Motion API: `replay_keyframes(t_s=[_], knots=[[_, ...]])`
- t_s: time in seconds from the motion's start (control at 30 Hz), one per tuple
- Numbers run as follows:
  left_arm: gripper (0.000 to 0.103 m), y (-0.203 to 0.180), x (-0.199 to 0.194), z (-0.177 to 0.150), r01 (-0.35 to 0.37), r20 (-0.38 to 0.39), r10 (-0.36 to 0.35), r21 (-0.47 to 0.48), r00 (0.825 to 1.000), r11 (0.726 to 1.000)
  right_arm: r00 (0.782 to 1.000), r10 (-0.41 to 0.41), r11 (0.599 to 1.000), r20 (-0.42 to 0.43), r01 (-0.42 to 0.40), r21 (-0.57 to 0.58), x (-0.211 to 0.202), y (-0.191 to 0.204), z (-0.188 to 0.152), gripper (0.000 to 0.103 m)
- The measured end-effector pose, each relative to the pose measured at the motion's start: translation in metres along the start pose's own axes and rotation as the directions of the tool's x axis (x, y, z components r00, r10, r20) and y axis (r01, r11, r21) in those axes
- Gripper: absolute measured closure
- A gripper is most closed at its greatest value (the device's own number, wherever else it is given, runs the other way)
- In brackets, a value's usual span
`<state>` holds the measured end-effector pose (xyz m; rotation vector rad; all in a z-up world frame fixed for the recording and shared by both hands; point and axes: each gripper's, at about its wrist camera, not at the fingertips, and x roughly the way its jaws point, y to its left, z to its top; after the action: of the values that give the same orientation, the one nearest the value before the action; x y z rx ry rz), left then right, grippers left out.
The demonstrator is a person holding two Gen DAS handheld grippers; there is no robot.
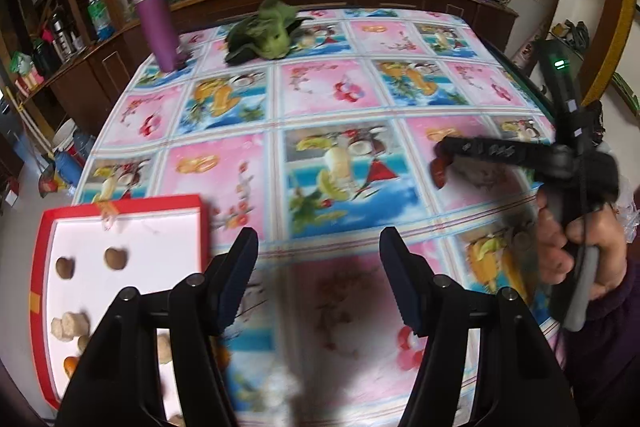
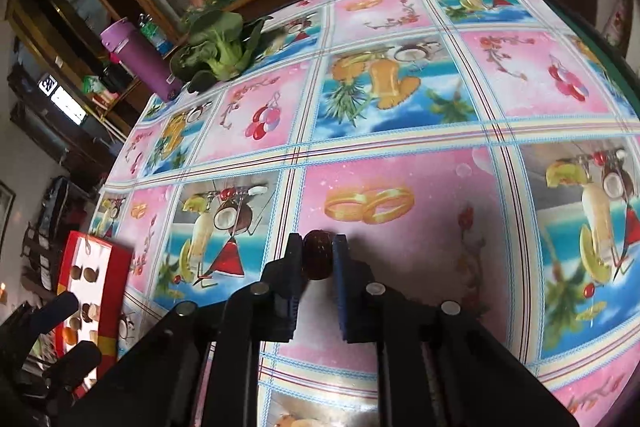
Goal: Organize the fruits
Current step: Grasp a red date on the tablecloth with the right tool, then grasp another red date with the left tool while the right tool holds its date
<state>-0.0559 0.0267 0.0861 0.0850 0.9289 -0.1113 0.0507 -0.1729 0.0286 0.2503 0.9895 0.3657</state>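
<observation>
Right wrist view: right gripper (image 2: 318, 255) pinches a dark red fruit (image 2: 317, 254), red tray (image 2: 120, 267) far left, nearer the wide-open, empty left gripper (image 1: 318, 247).

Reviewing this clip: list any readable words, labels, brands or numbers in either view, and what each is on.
None can be read.
Green bottle on the shelf: label print too blurred.
Purple bottle: no legible marking.
Black-and-white sign at left: too small and distorted.
Red box: no print visible.
</observation>
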Motion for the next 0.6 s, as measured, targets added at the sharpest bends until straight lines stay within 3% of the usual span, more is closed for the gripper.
replay_keyframes(t_s=[0.1, 0.23, 0.5, 0.6], knots=[[0.039, -0.016, 0.008, 0.006, 0.015, -0.001, -0.015, 0.028, 1.000, 0.999, 1.000, 0.004, 0.999, -0.011, -0.004, -0.054, 0.000, 0.003, 0.000, 0.090], [0.039, -0.036, 0.023, 0.011, 0.039, 0.003, -0.040, 0.063, 0.999, 0.997, 0.996, 0.076, 0.997, -0.041, -0.077, -0.027, -0.001, -0.008, 0.002, 0.094], [0.039, -0.074, 0.052, 0.020, 0.073, 0.002, -0.074, 0.120, 0.997, 0.990, 0.981, 0.195, 0.968, 0.004, -0.193, 0.158, -0.022, -0.045, 0.012, 0.095], [0.039, -0.088, 0.066, 0.026, 0.087, -0.003, -0.087, 0.140, 0.996, 0.986, 0.981, 0.193, 0.961, 0.019, -0.193, 0.197, -0.025, -0.054, 0.014, 0.095]])
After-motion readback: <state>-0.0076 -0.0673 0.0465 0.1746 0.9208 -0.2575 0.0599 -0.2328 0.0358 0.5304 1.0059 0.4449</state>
